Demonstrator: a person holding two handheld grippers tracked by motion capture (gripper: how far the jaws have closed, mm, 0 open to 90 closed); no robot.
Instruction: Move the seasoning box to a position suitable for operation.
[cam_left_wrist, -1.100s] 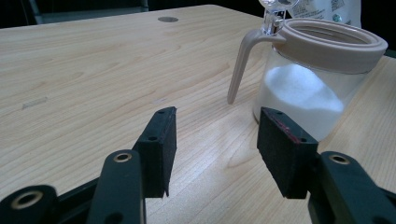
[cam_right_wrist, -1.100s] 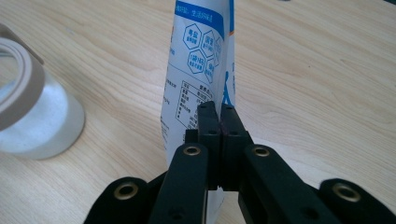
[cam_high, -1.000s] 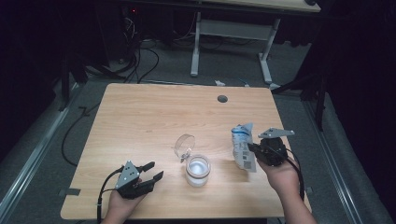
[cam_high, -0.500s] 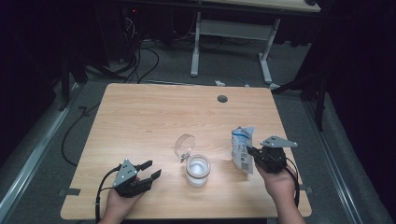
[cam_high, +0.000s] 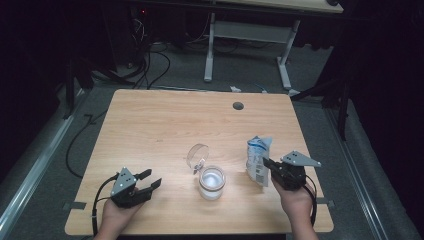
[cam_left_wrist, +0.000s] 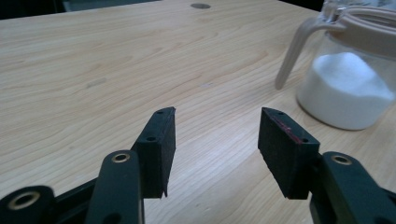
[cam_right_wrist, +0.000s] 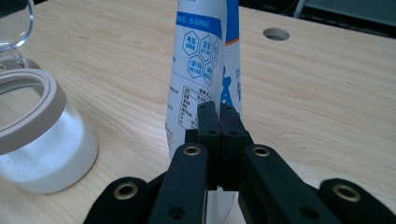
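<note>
A white and blue printed bag stands upright near the table's right front, pinched low down by my right gripper, which is shut on it. In the right gripper view the bag rises just past the closed jaws. A glass jar holding white powder sits at the front centre, its hinged clear lid flipped open behind it. My left gripper rests open at the front left, nothing between its jaws; the jar lies to its right.
The wooden table has a round cable hole near its far edge. Beyond it stand a desk frame and floor cables. The surroundings are dark.
My right gripper has brought the bag down and slightly toward the person, from tilted to standing upright on the table. The left gripper has stayed put.
</note>
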